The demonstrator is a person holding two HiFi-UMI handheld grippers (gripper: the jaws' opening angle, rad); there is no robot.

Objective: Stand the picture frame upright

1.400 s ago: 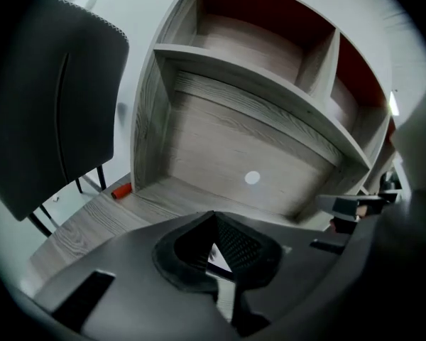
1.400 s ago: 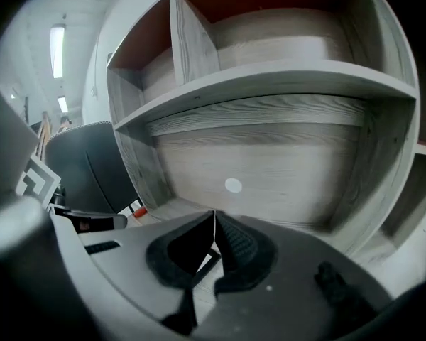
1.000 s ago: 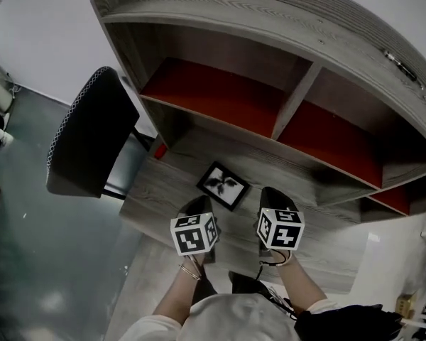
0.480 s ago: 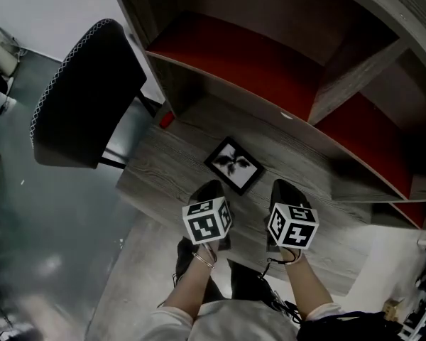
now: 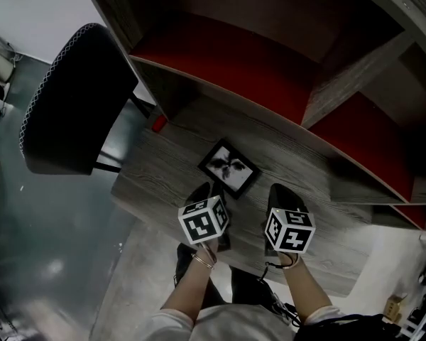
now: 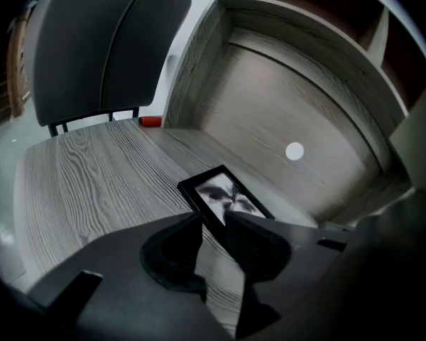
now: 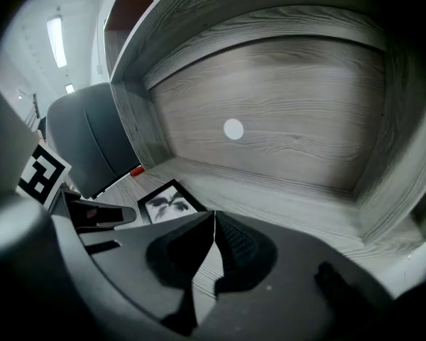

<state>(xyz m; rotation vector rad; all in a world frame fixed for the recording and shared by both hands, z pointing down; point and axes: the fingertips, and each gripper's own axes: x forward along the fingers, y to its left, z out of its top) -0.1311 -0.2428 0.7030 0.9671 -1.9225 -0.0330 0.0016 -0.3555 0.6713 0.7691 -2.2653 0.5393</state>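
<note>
A black picture frame (image 5: 228, 168) with a dark leaf print lies flat on the grey wood desk (image 5: 156, 183), in front of the shelf unit's back panel. My left gripper (image 5: 207, 192) hovers just short of the frame's near corner. Its jaws have just been opening and now stand apart, with nothing gripped; in the left gripper view the picture frame (image 6: 224, 194) lies just beyond the left gripper (image 6: 213, 220). My right gripper (image 5: 280, 192) hangs to the right of the frame, apart from it. In the right gripper view the right gripper (image 7: 214, 217) is shut and empty, and the picture frame (image 7: 169, 201) lies to its left.
A black chair (image 5: 71, 98) stands off the desk's left end, with a small red object (image 5: 159, 123) on the desk beside it. Red-lined shelf compartments (image 5: 234, 62) overhang the desk. A white round dot (image 6: 295, 151) marks the back panel. The desk's front edge runs just below the grippers.
Both grippers have sunk towards the desk and now sit closer to the frame. The head view has tilted, so the shelf top has left the picture.
</note>
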